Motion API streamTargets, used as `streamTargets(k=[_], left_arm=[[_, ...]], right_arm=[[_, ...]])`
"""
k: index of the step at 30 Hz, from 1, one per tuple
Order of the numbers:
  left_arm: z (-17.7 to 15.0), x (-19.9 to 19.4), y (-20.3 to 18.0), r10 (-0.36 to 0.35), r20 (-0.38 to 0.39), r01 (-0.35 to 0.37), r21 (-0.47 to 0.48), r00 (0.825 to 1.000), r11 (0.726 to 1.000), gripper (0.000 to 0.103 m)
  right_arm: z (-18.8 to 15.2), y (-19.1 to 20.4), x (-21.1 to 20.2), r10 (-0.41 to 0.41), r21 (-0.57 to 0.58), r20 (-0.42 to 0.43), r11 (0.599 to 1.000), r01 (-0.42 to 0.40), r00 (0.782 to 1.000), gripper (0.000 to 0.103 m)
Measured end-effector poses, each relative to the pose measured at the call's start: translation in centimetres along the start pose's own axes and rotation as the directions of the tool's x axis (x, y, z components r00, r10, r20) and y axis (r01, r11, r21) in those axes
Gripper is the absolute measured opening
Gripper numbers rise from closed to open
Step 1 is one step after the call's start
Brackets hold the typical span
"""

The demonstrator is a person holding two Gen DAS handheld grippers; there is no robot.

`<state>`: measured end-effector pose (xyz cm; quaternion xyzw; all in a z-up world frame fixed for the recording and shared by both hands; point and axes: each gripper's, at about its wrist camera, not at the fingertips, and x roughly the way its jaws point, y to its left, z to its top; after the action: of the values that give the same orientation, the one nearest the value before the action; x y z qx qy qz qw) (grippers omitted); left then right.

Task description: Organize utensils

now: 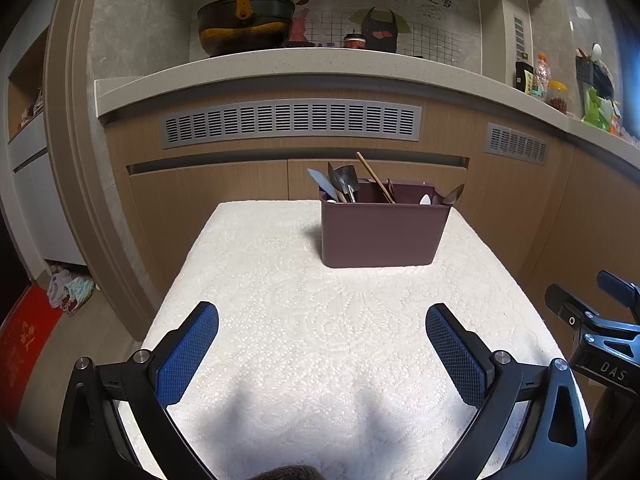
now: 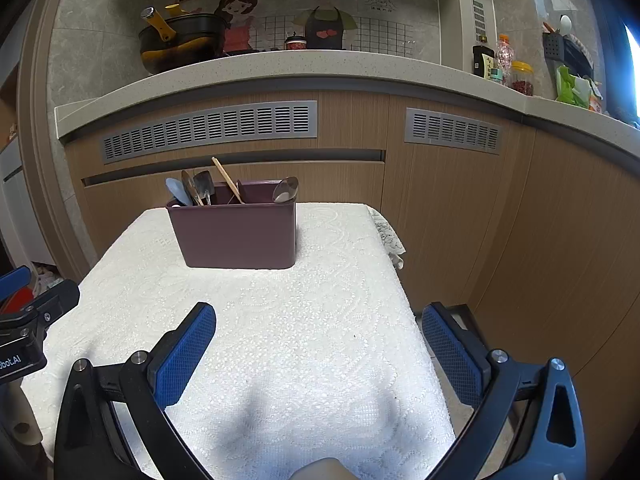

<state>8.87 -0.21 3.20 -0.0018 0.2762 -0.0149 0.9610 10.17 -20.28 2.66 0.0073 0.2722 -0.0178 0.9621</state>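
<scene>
Left gripper (image 1: 322, 320) first: its blue-padded fingers (image 1: 188, 354) are spread wide apart, nothing between them, hanging over the near half of the white lace tablecloth (image 1: 280, 320). Over at 3 o'clock in the left wrist view the right gripper (image 1: 596, 320) pokes in from the side, just off the table's edge.

Right gripper (image 2: 318, 320) from its own camera: same story, fingers (image 2: 452, 354) parted and empty above the cloth, with the right-hand finger out past the table's right edge (over the floor and cabinet base). The left gripper's black frame shows at 9 o'clock there.

Further out, at 12 o'clock from the left gripper and around 11 o'clock from the right one, stands the maroon utensil holder (image 1: 382, 236) on the far part of the cloth, upright. Spoons (image 1: 340, 182) and a pale spatula (image 1: 322, 185) lean out of its left compartment, a wooden chopstick (image 1: 374, 177) slants up from the middle, and one more spoon (image 2: 285, 190) rests at the right end.

Behind it, wooden cabinets (image 1: 208, 196), and up on the counter (image 1: 280, 64) at 11 o'clock a dark wok (image 1: 246, 26).
</scene>
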Motion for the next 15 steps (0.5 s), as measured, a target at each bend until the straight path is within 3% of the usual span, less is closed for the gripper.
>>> streamTargets(k=[15], left_arm=[[-0.29,0.17,0.04,0.008,-0.003,-0.008,0.008,1.0,1.0,0.103]], right_arm=[[-0.03,-0.15,0.23,0.001,0.002,-0.006,1.0,-0.001,1.0,0.103]])
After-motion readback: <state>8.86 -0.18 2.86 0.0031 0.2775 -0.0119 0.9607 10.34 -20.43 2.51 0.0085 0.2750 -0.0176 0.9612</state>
